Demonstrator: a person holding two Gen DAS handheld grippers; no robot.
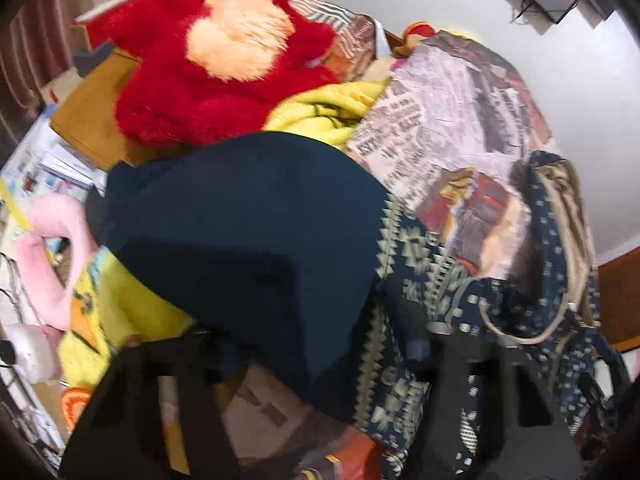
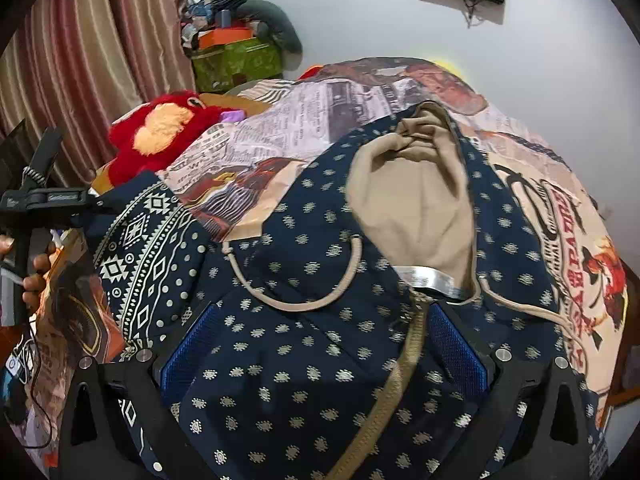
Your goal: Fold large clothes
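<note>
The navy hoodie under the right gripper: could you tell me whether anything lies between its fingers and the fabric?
Nothing visible does. The navy hoodie already fills the gap of the right gripper, its tan zipper running between the blue pads.

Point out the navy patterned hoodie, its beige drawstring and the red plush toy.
Navy patterned hoodie (image 2: 320, 364): right wrist view, chest fabric.
Beige drawstring (image 2: 296, 300): right wrist view, cord loop.
Red plush toy (image 1: 172, 92): left wrist view, red fur.

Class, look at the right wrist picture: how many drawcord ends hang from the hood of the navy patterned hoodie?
2. One drawcord loops left of the beige hood lining; the other drawcord runs right of it towards the printed bedsheet. Their tips may be partly hidden.
</note>
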